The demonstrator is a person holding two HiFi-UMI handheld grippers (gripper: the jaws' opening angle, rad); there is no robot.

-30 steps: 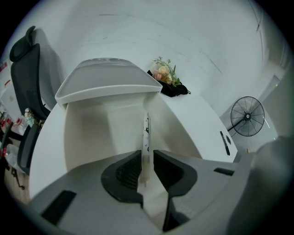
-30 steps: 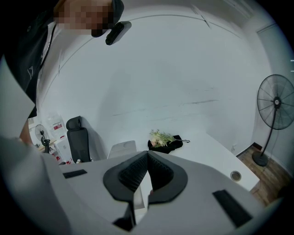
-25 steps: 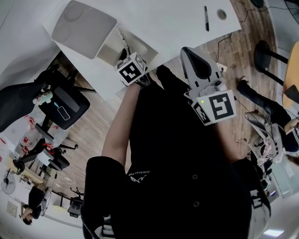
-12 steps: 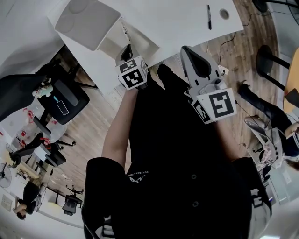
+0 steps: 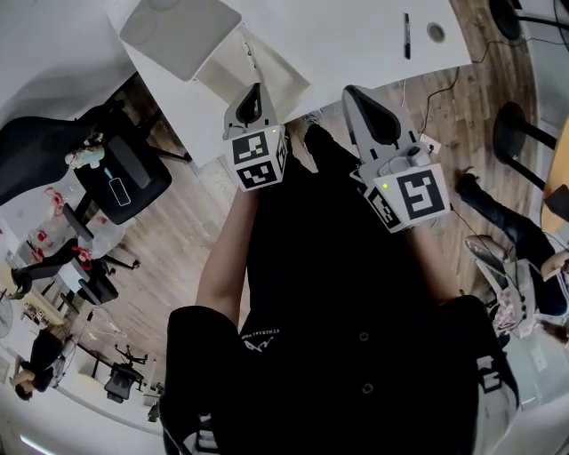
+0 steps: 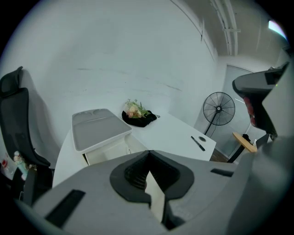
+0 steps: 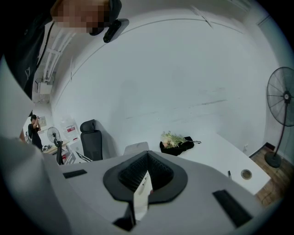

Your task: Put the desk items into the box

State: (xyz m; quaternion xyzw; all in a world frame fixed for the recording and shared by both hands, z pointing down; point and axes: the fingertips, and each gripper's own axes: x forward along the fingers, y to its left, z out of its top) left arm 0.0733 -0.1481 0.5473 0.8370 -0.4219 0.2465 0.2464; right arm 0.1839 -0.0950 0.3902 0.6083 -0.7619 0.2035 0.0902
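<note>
Left tongs (image 5: 256,94) and right tongs (image 5: 361,99), both clenched and empty, hover short of the tabletop (image 5: 338,40). Box (image 5: 178,31) at 11 o'clock, pen (image 5: 407,23) at 1.

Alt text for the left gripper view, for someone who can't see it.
The left gripper, jaws shut, fills the foreground, pointing at a white desk. On it sit a box with a grey lid, a bunch of flowers and a black pen; a fan stands beyond.

Nothing readable here for you. Small white print on your black shirt (image 5: 262,335): too tiny to make out. Red-and-white sign (image 7: 70,128) on far wall in right gripper view: blurred, no letters legible.
</note>
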